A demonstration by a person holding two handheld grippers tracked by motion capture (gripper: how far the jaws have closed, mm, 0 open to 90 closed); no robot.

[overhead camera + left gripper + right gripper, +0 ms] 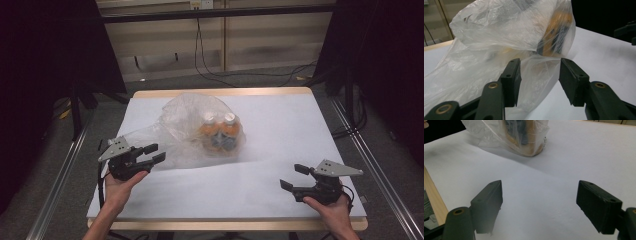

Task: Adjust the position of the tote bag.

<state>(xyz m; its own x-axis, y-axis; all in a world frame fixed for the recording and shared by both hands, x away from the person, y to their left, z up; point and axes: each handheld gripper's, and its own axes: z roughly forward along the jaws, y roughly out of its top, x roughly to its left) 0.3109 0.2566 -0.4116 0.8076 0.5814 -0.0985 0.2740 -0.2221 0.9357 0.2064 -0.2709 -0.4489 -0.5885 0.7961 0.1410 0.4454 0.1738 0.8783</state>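
The left gripper (pixel 157 152), black with a grey three-cornered plate on top, sits at about eight o'clock on the table, held from below by the person's left hand (pixel 120 186). Its jaws stand partly apart, and in the left gripper view (pixel 539 75) a fold of thin plastic film lies in the gap between them; the pads do not press on it, so it has no grip.

That film belongs to the crumpled clear plastic bag (pixel 192 131), which lies just past the jaw tips toward one o'clock from the left gripper, near the middle of the table and slightly left. Inside the clear bag, at its right end, stand orange bottles with white caps (pixel 220 131), packed close together; how many there are I cannot tell through the creased plastic.

The right gripper (pixel 294 176) rests at about four o'clock on the table, in the person's right hand (pixel 334 212), jaws wide apart with nothing between them. It is well apart from the bag, which shows far off at twelve o'clock in the right gripper view (pixel 511 135).

All of this lies on a white sheet covering the wooden-edged table (pixel 280 125).
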